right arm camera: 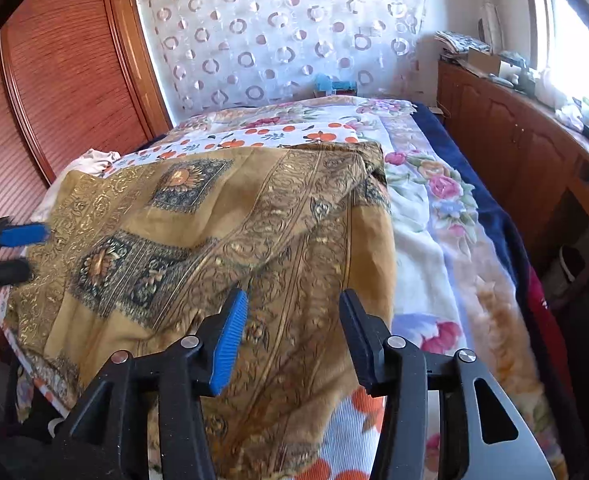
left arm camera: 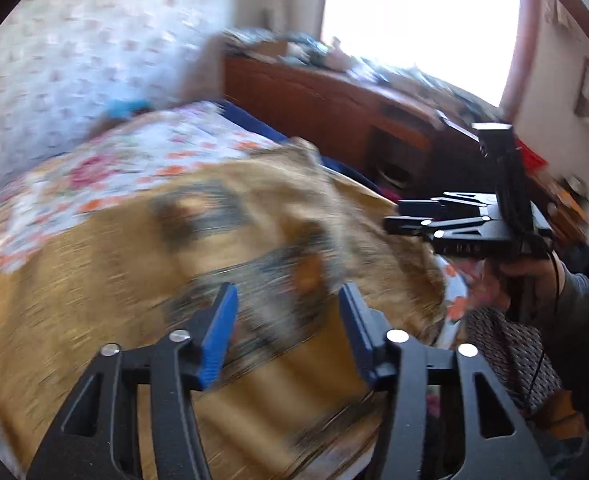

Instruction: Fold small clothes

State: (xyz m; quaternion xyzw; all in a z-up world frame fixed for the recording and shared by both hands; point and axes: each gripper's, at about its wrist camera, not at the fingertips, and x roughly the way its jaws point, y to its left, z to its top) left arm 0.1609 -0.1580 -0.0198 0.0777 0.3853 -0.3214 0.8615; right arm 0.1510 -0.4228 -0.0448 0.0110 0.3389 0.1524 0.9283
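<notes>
I am holding my right hand-held gripper point(right arm camera: 292, 338) low over the near end of a bed, its two fingers standing apart with nothing clamped between them. Directly beneath them a mustard-gold patterned cloth point(right arm camera: 222, 216) is lying spread and rumpled across the bed, dark square medallions printed on it, its right edge draping over a floral bedsheet point(right arm camera: 434, 216). My left hand-held gripper point(left arm camera: 288, 332) is likewise standing apart and empty above the same cloth point(left arm camera: 106, 264), though that view is smeared with blur. From the right wrist view its blue fingertips point(right arm camera: 26, 234) are showing at the cloth's left edge. Beyond the cloth an orange-fruit print sheet point(right arm camera: 278, 138) is covering the bed. Farther back a white curtain with ring shapes point(right arm camera: 286, 36) is hanging, with a wooden cabinet point(right arm camera: 514, 136) running along the right under a bright window point(right arm camera: 574, 40).
</notes>
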